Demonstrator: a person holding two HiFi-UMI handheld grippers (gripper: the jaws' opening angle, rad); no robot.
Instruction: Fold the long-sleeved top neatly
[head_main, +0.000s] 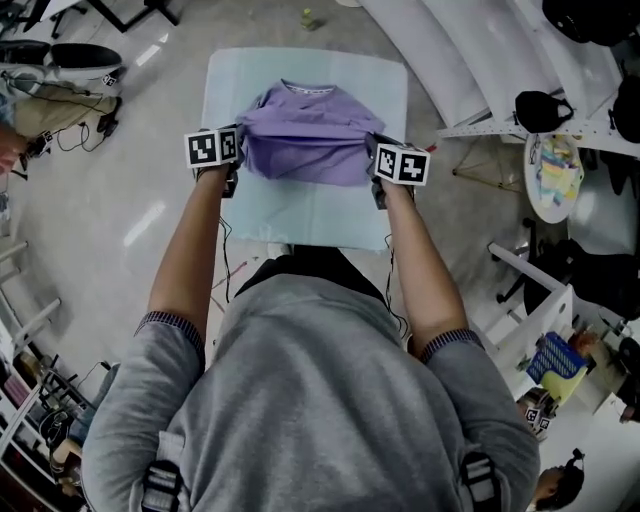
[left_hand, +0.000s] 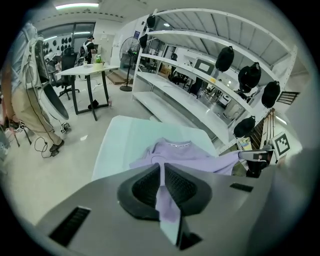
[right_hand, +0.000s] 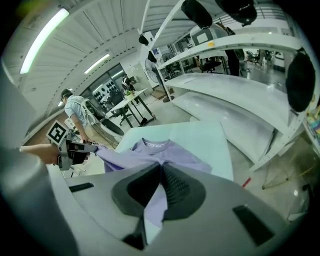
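A lilac long-sleeved top (head_main: 303, 130) lies on a pale blue table (head_main: 228, 75), collar at the far side. Its near part is lifted and stretched between the two grippers. My left gripper (head_main: 232, 160) is shut on the cloth at the left side, and lilac fabric (left_hand: 165, 195) runs between its dark pads (left_hand: 142, 187). My right gripper (head_main: 374, 160) is shut on the cloth at the right side, where fabric (right_hand: 155, 205) is pinched between its pads (right_hand: 177, 187). The collar (left_hand: 177, 145) (right_hand: 152, 144) faces away in both gripper views.
White shelving (head_main: 480, 60) curves along the table's right side, with black caps (head_main: 540, 108) and a round side table (head_main: 553, 178) there. A desk (left_hand: 92, 70) and a standing person (left_hand: 22, 80) are to the far left. Bare floor (head_main: 110, 190) lies left of the table.
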